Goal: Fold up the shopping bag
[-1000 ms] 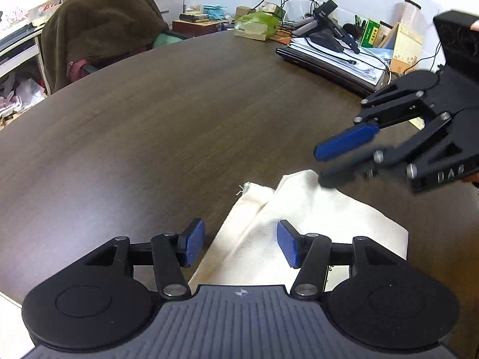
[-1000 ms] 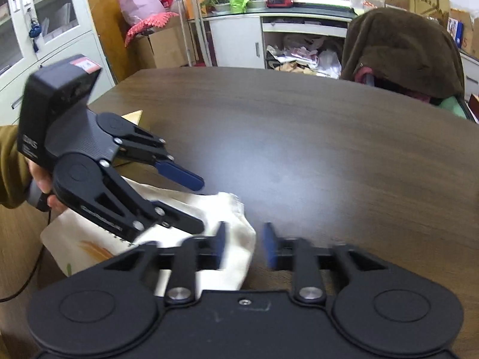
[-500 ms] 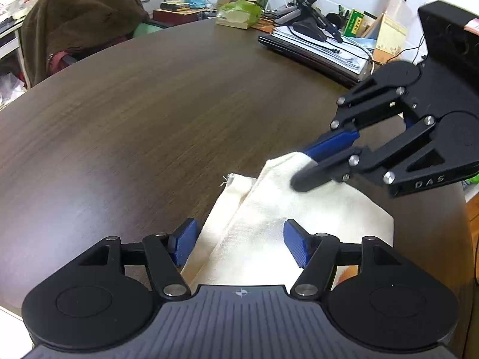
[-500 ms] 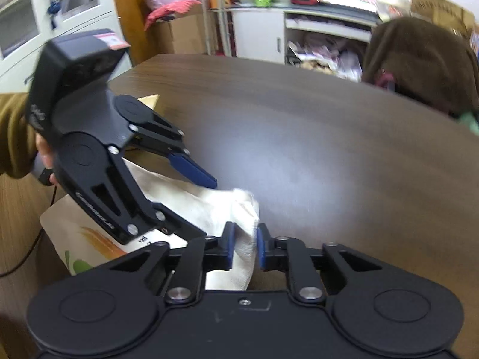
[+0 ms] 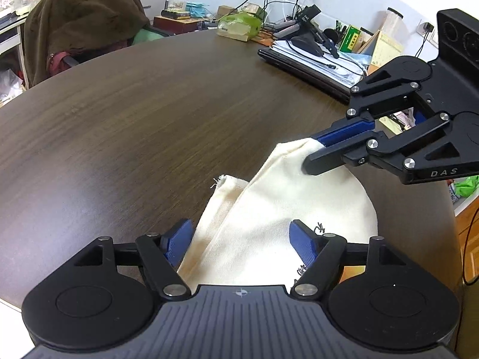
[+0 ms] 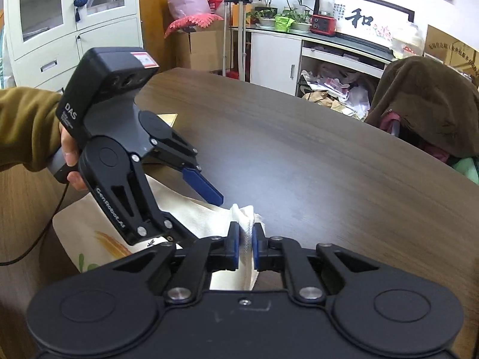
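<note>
Since a second ago the right gripper (image 6: 245, 246) has closed its jaws on a corner of the shopping bag (image 5: 287, 209) and pinches a bunched bit of cream cloth, lifted slightly. That bag lies near the table's (image 5: 134, 125) near edge, one layer already lapped over another. Left gripper (image 5: 239, 243) hovers low over the bag, jaws spread wide with nothing in them. Looks like a fold is underway; next the pinched corner probably needs carrying across while the left one pins or grabs the other side.
</note>
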Demonstrator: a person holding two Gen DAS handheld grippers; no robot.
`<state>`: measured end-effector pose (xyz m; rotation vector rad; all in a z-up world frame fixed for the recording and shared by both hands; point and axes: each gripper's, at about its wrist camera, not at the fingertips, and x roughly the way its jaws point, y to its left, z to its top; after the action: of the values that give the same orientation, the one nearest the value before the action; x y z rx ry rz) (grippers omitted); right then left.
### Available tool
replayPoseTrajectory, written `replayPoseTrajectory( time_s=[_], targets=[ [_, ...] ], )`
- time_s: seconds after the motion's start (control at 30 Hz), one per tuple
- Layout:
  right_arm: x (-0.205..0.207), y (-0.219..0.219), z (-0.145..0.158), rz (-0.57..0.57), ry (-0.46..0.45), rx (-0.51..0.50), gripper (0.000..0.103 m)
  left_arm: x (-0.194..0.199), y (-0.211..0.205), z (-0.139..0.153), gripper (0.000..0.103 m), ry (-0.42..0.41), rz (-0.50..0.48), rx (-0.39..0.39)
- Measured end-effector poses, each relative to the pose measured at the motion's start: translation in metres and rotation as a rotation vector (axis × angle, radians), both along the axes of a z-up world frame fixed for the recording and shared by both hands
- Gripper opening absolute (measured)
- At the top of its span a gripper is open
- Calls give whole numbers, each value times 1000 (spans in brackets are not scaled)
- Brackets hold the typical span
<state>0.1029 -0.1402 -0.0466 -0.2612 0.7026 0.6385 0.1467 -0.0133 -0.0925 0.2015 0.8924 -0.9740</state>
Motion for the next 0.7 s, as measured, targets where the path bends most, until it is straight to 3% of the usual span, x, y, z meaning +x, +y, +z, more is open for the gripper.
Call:
replayPoseTrajectory(
  time_s=[0.37,0.7],
  targets=[
    [1,5,-1,29,-42,11,7,4,2,0,83,28,3,-17],
    [23,11,-19,16,-32,17,8,2,3,-2,78,15,23,-7]
  ],
)
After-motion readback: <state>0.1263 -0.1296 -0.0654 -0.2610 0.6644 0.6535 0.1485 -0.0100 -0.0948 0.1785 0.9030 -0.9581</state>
